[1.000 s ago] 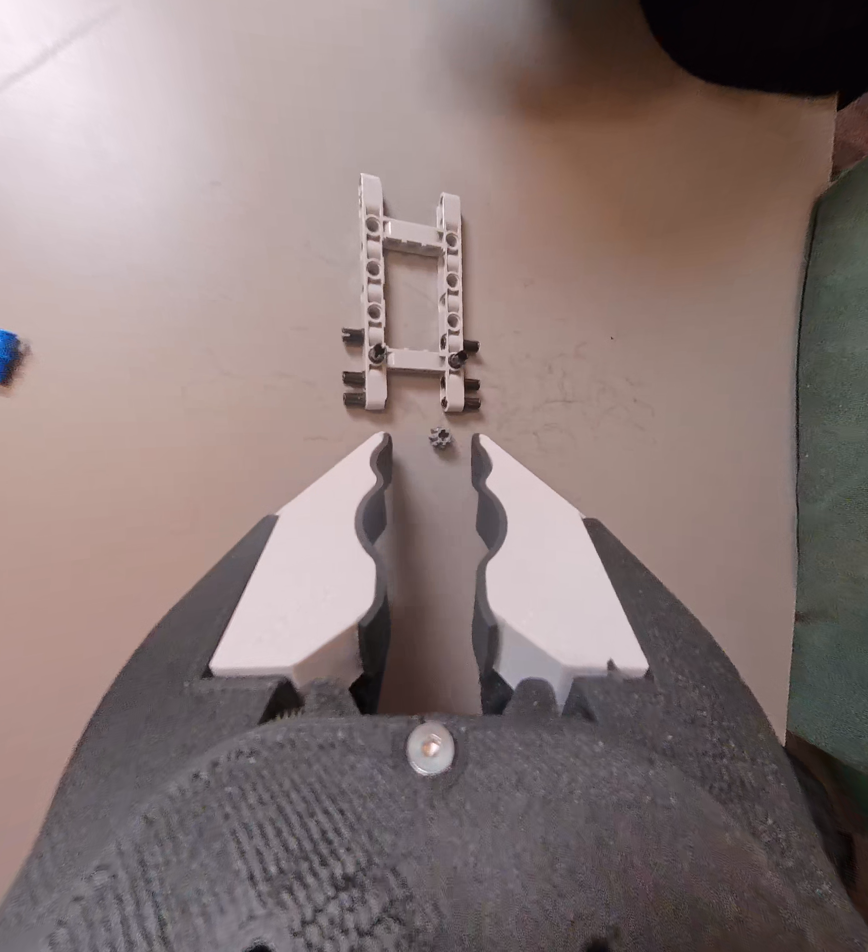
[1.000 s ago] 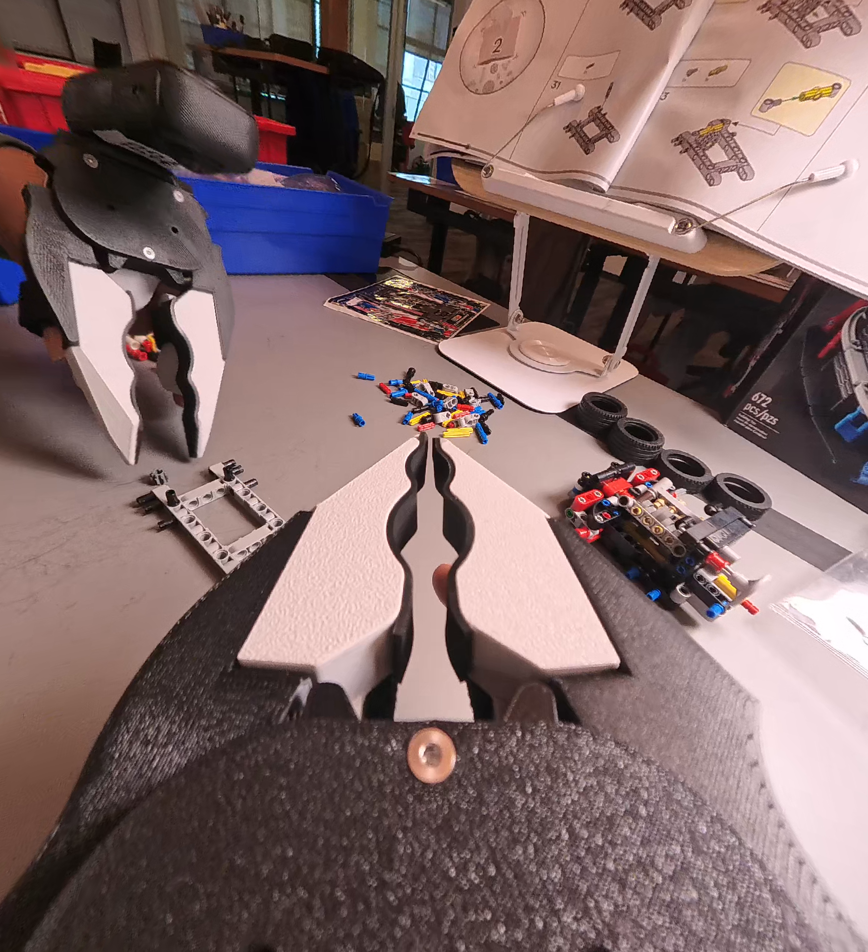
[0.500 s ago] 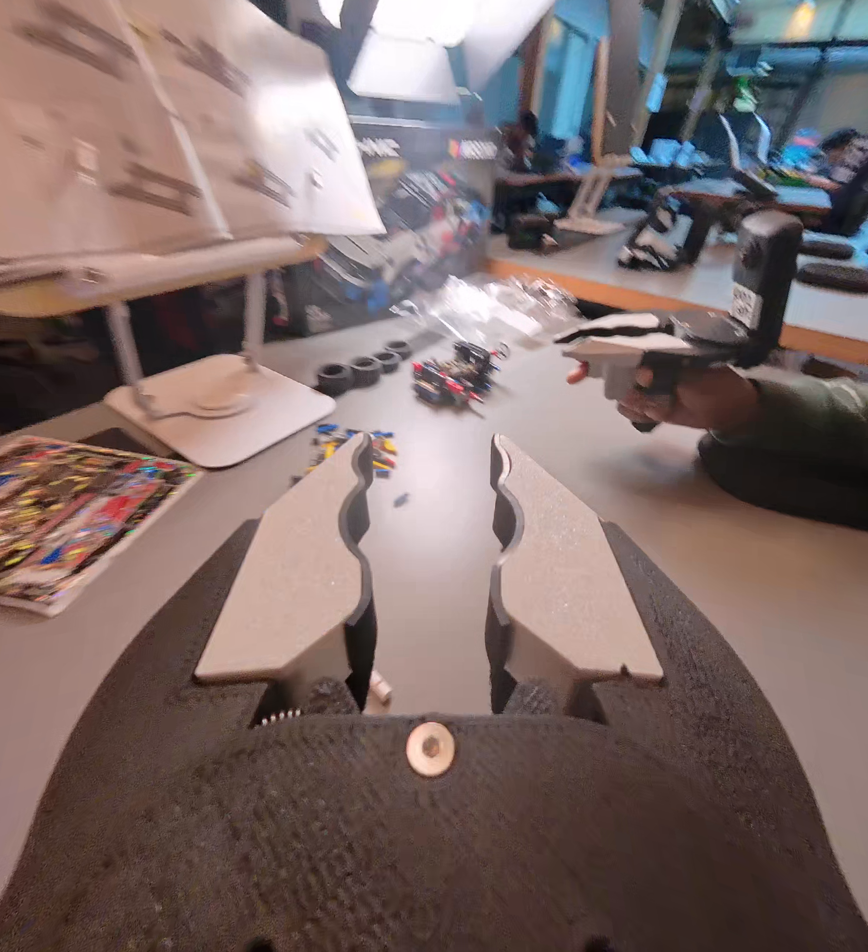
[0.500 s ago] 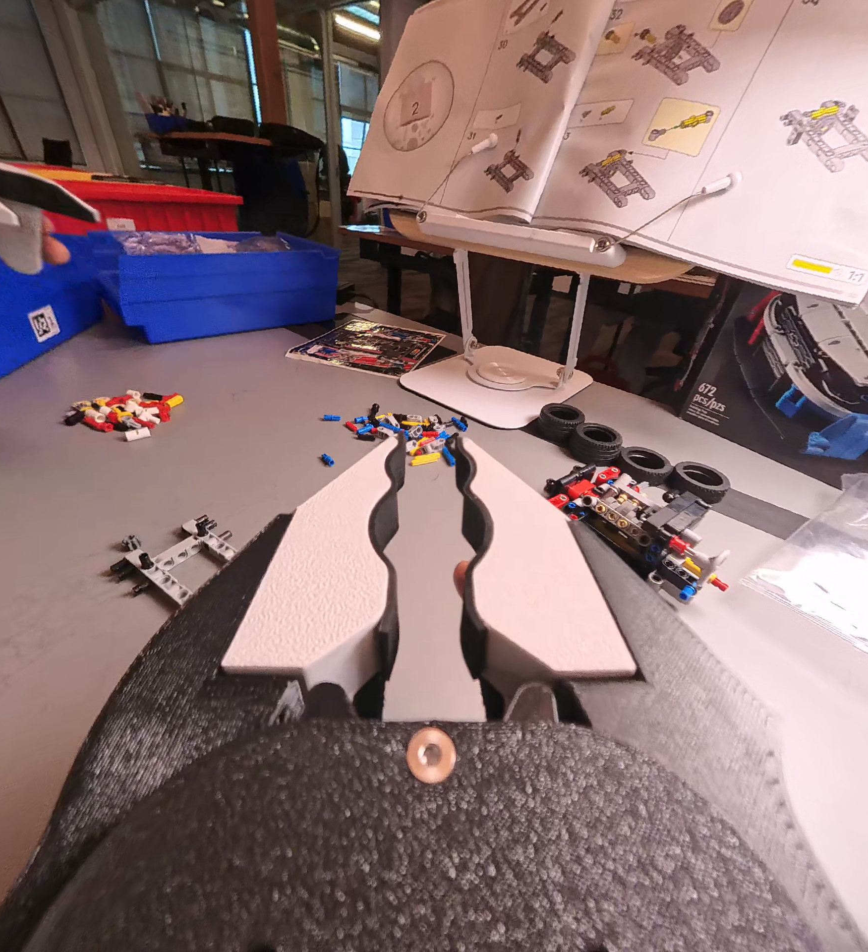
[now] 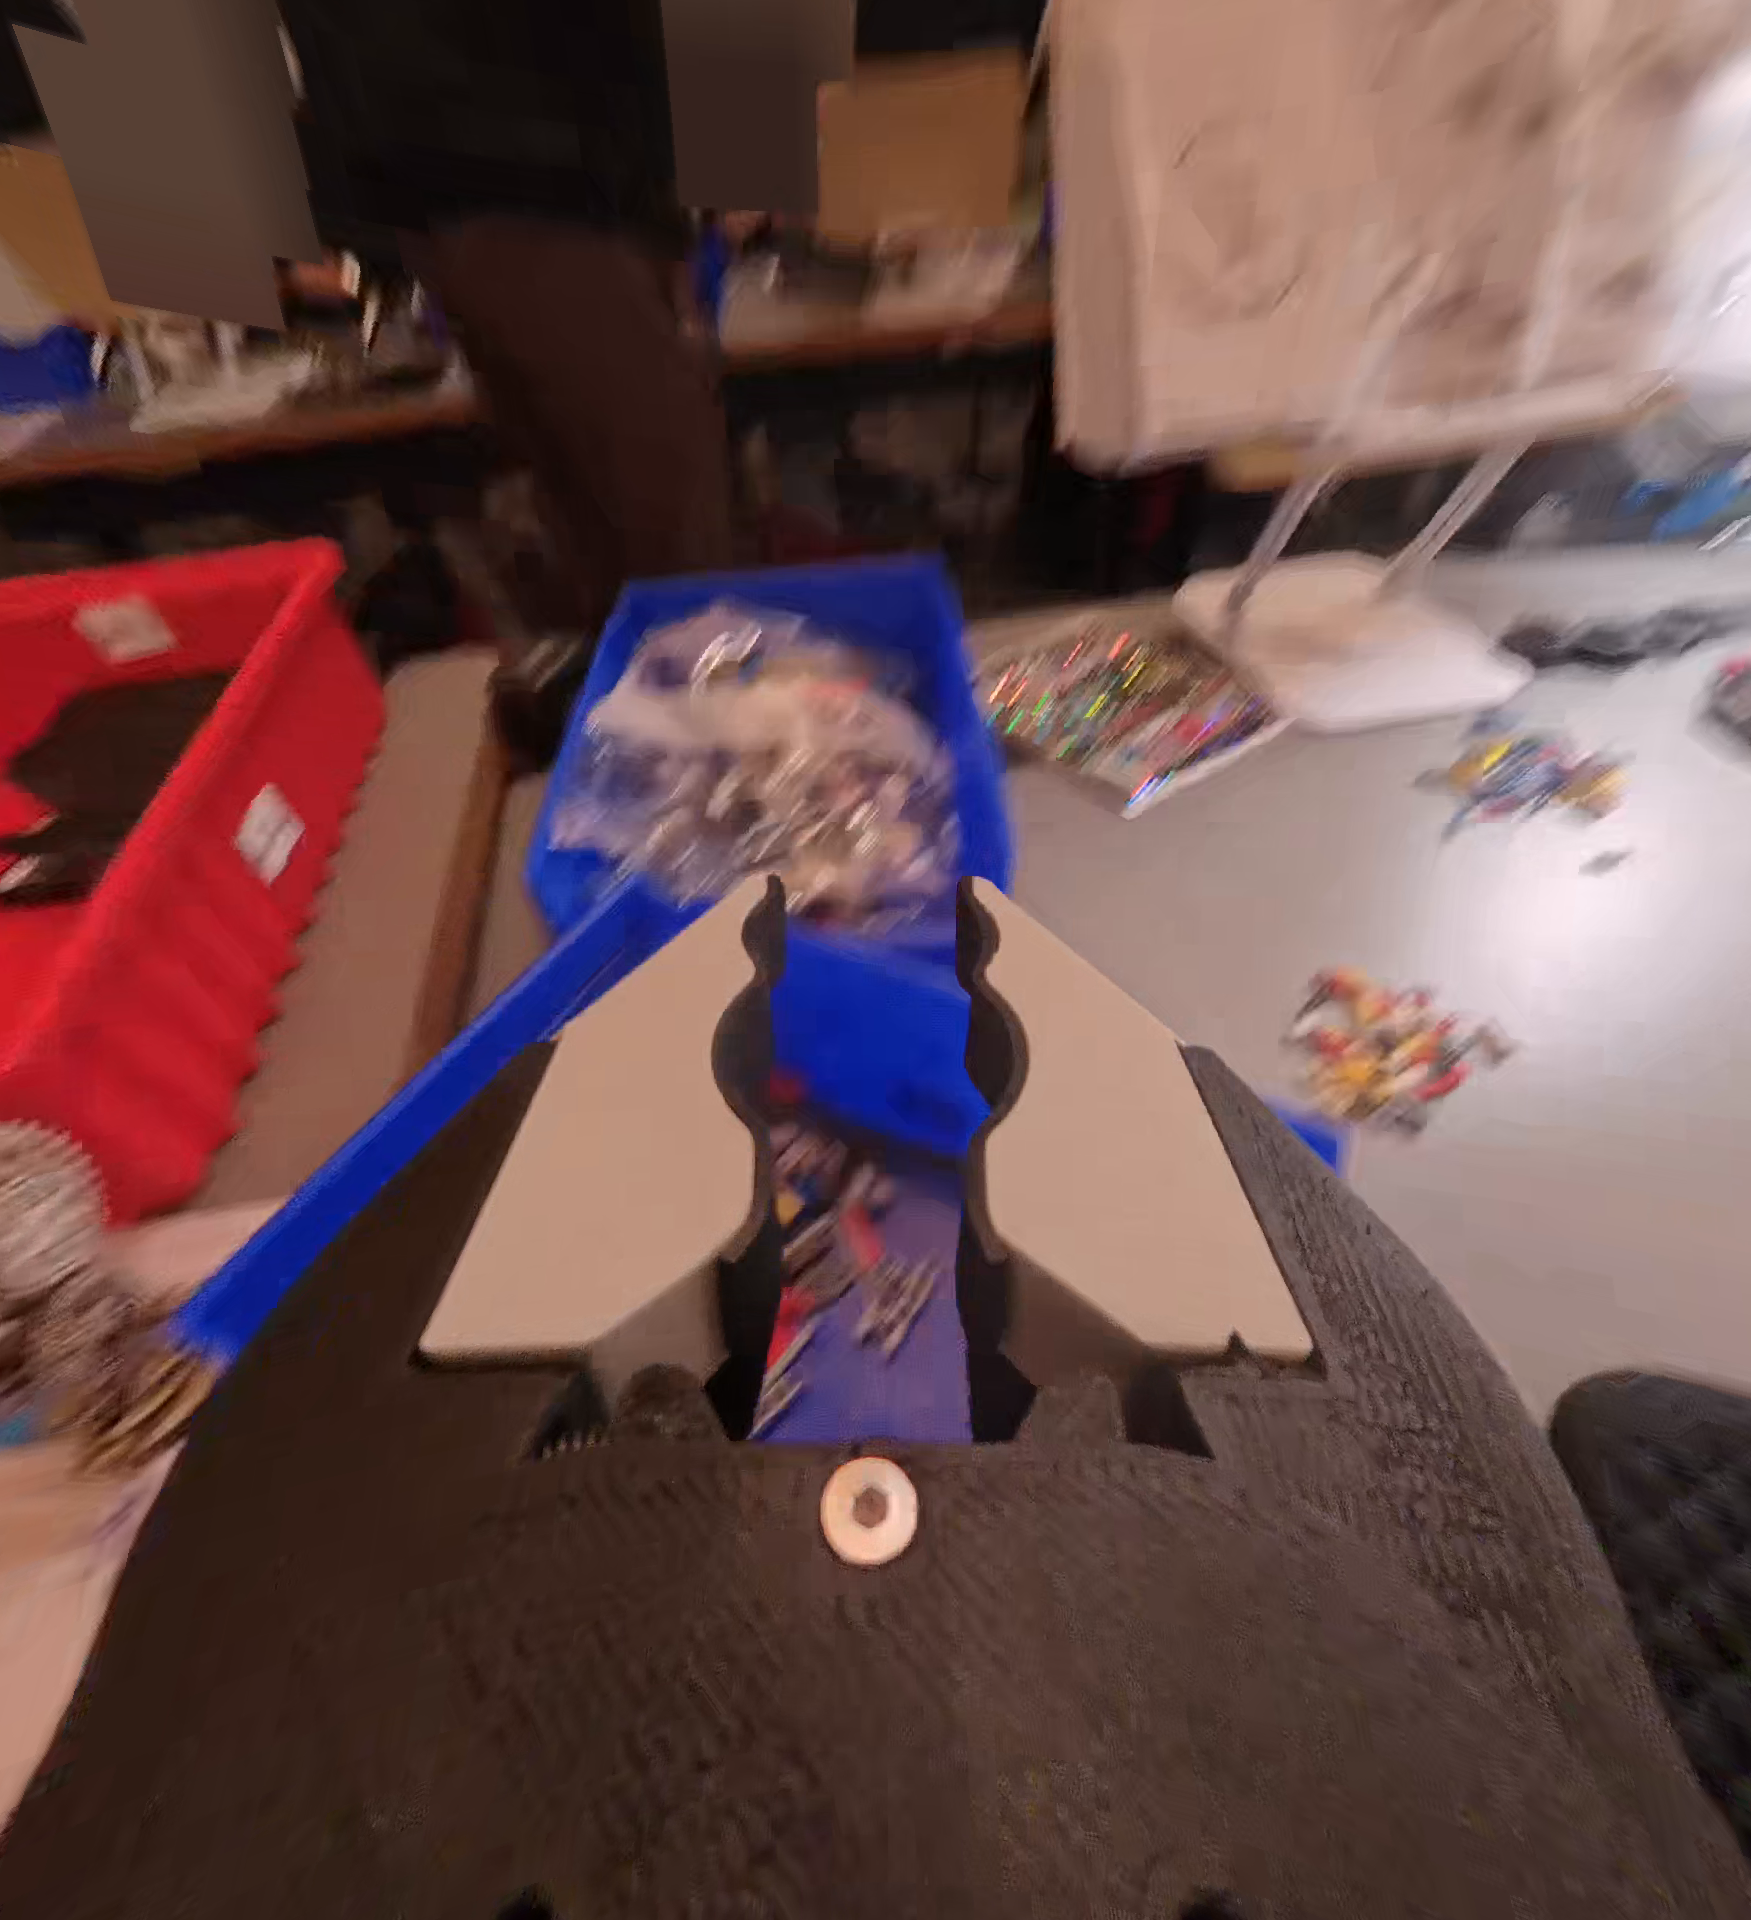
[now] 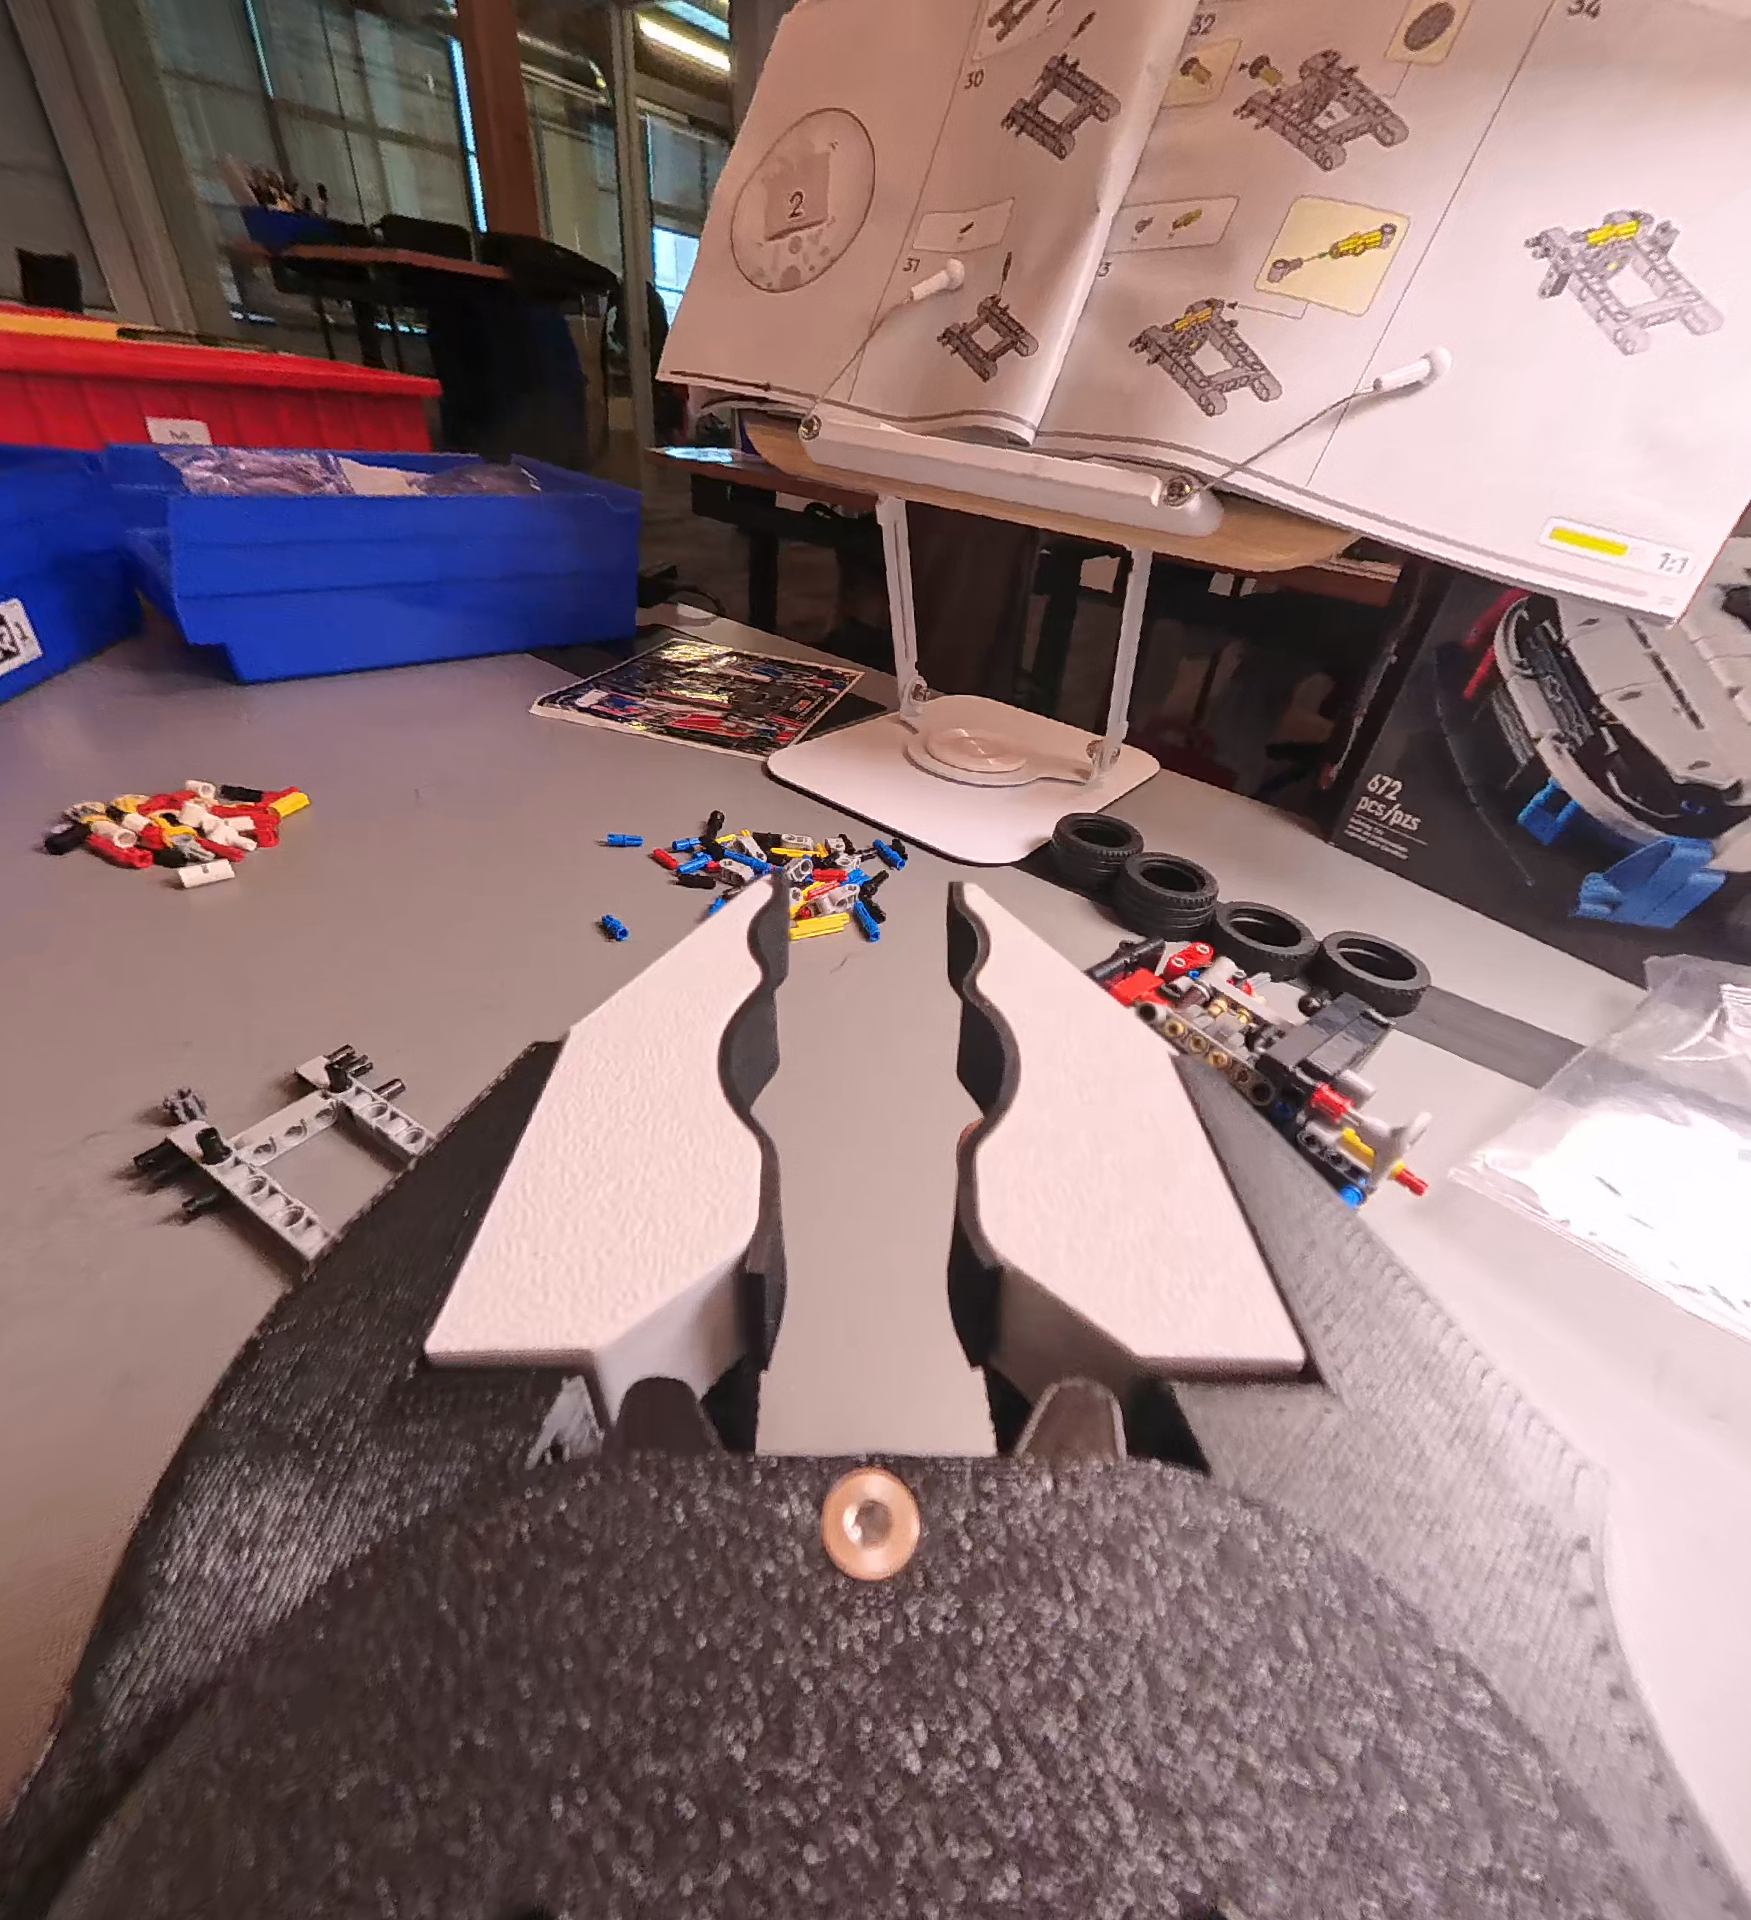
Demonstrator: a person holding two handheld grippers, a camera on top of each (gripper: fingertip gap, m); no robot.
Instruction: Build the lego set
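Since a second ago the left gripper (image 5: 863, 902) swings off the grey frame (image 6: 281, 1141) over to a blue bin (image 5: 642, 945); the right gripper (image 6: 863, 902) spreads wider. Both are released, holding nothing. Risk, I'd say: the view's blurry, so grabbing a wrong piece from the bin is easy. Farther out sit the small parts pile (image 6: 783, 871) and the half-built car (image 6: 1266, 1049).

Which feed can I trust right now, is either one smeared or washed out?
Left wrist view: heavy motion blur, the blue bin and the piles are smeared, though the left gripper itself is sharp. Right wrist view: crisp on the grey frame and manual, with wide-angle bending at the edges.
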